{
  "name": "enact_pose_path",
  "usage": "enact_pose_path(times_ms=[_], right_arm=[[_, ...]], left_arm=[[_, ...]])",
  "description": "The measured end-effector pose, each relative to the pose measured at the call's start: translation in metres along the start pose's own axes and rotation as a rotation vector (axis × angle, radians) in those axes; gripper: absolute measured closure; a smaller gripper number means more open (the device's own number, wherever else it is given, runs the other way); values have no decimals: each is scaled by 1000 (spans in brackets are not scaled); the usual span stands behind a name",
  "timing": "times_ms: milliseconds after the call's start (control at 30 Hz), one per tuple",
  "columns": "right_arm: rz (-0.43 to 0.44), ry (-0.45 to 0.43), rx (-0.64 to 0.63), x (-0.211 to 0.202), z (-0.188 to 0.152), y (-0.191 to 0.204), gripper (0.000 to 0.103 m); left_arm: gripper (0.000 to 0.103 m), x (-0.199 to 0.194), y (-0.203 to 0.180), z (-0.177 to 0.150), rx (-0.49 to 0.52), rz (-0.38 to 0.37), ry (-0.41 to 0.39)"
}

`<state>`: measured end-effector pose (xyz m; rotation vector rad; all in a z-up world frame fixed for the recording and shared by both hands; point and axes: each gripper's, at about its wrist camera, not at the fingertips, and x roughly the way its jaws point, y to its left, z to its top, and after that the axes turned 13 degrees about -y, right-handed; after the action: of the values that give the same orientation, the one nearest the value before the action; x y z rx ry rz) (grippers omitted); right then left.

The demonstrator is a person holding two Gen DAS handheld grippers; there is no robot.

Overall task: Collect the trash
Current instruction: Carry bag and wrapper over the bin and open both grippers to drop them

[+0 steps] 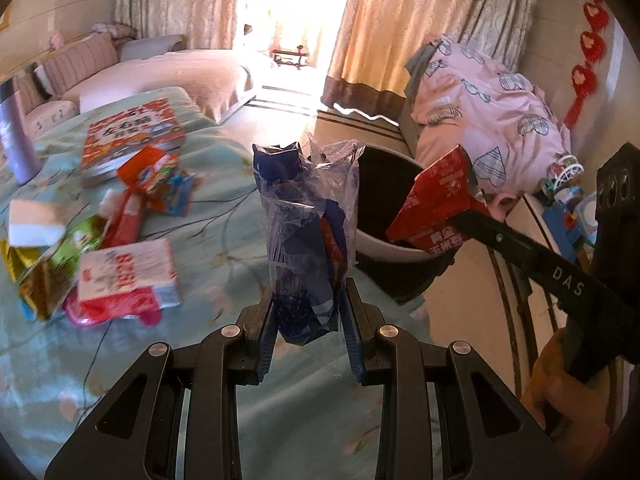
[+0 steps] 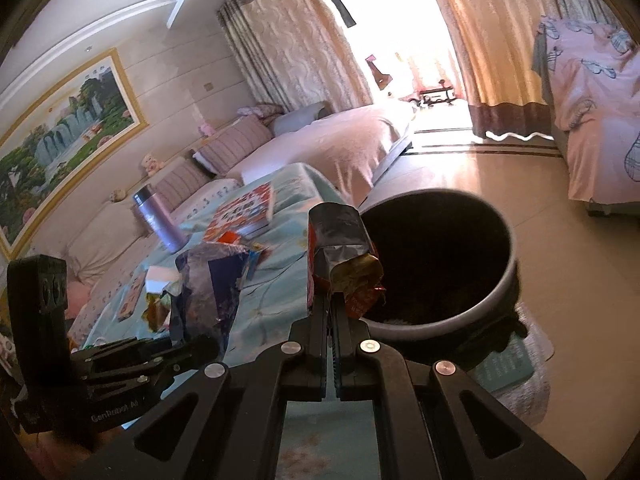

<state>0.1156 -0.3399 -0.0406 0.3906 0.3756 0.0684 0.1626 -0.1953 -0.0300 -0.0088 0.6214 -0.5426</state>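
Note:
My left gripper (image 1: 307, 304) is shut on a crumpled blue and clear plastic wrapper (image 1: 306, 216), held upright above the bed's edge; it also shows in the right wrist view (image 2: 208, 288). My right gripper (image 2: 331, 300) is shut on a red snack packet with a silver lining (image 2: 340, 252), held at the near rim of the round grey trash bin (image 2: 500, 292). In the left wrist view the red packet (image 1: 434, 204) hangs over the bin (image 1: 384, 184). More wrappers (image 1: 100, 236) lie on the light blue bedspread (image 1: 224, 200).
A children's book (image 1: 132, 136) and a purple flask (image 1: 16, 136) sit on the bed. A pink quilt (image 1: 488, 116) lies on furniture to the right, with toys (image 1: 568, 200) on a low stand. Tiled floor (image 2: 560, 240) surrounds the bin.

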Motion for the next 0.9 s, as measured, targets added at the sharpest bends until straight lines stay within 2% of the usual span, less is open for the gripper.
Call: enact_pose_path(times_ms=[433,900], right_arm=[[-78,18,-31,18,19,-36,101],[-106,91,-30,48,26,-62,101]], left_arm=[[75,47,-30,23,40,-23,39],[73,90,-49,34,64,-27,91]])
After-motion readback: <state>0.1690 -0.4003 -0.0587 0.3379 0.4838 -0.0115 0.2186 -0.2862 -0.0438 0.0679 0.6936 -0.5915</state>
